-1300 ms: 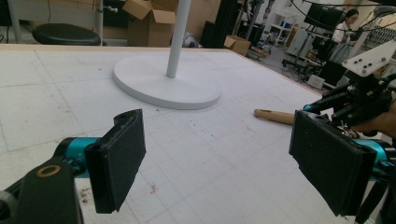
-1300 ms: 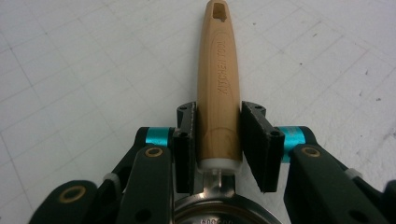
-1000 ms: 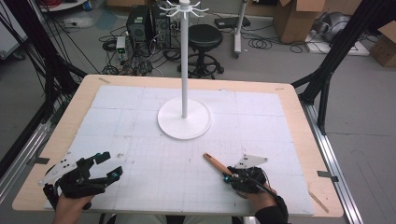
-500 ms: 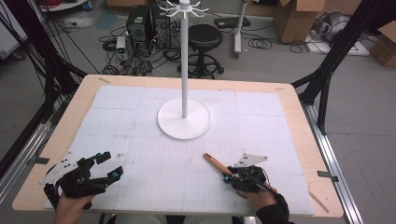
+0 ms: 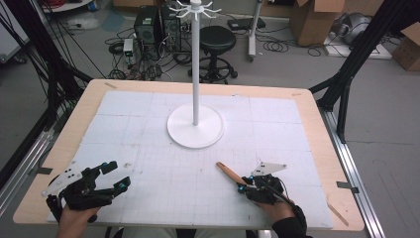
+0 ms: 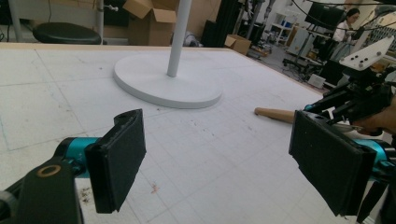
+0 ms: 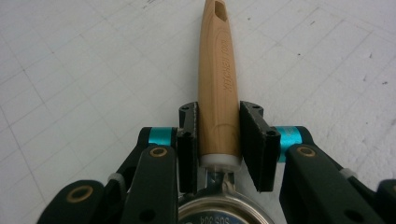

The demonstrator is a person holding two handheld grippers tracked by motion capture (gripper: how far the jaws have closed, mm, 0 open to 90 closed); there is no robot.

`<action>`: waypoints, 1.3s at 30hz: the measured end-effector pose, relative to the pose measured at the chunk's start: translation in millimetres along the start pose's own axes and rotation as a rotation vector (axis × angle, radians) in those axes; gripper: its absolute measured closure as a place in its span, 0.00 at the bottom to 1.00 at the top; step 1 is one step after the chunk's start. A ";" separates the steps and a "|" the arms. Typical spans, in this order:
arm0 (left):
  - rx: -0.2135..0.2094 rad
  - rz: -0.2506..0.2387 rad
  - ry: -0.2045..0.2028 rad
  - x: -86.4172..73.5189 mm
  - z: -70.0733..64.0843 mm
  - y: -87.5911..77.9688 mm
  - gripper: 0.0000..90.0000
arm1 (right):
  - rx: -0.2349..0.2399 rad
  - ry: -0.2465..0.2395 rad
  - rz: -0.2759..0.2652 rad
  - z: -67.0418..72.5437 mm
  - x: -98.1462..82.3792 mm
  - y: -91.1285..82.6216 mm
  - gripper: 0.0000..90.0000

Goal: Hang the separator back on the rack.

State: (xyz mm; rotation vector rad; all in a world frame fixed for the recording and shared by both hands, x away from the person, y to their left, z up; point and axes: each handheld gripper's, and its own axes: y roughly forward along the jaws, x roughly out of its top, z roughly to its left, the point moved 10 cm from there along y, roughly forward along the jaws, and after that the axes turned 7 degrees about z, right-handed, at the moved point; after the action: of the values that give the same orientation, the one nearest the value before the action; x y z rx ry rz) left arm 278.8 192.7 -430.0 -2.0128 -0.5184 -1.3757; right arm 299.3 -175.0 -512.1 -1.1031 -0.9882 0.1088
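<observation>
White gridded sheets cover the wooden table (image 5: 317, 124), and beyond its far edge the floor holds a black stool (image 5: 218, 42), computer cases with tangled cables, and cardboard boxes (image 5: 312, 17). Taking the middle of the table as the clock's centre in the high view, a white stand (image 5: 195, 126) sits at about twelve o'clock: a round flat base with a thin upright pole that ends in a ring of small hooks near the top of the picture. At roughly five o'clock the right gripper (image 5: 241, 187) lies low over the sheet, its jaws set on either side of a wooden handle (image 5: 230, 173) that stretches away toward eleven o'clock and rests on the table. In the right gripper view the handle (image 7: 217, 88) runs straight up toward twelve o'clock between the black pads; the jaws have just been closing slightly, the left pad seems to touch the wood while a thin gap appears to remain at the right pad, though the angle makes this hard to judge. Below the handle's white collar a round metal part shows at the bottom edge. At seven o'clock the left gripper (image 5: 116, 176) rests near the table's front edge, jaws spread wide with nothing between them, well apart from the handle.
</observation>
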 end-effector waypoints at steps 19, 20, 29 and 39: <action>0.003 0.000 0.000 0.1 0.5 0.0 0.21 | -0.073 -0.063 0.051 5.3 0.7 2.5 0.73; 0.003 -0.002 -0.003 0.3 0.4 0.1 0.21 | -0.073 -0.063 0.051 5.3 0.7 2.5 0.73; 0.002 -0.003 0.000 0.5 0.7 0.1 0.21 | -0.090 -0.049 0.041 6.0 0.5 2.2 0.74; 0.002 -0.002 -0.003 0.4 0.6 0.3 0.21 | -0.073 -0.025 0.038 5.0 0.3 1.7 0.75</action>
State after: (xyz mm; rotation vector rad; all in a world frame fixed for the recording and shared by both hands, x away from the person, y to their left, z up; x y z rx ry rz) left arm 279.6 192.9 -429.8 -2.0134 -0.5227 -1.3733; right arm 296.5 -170.6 -512.8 -1.1900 -1.0005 0.1187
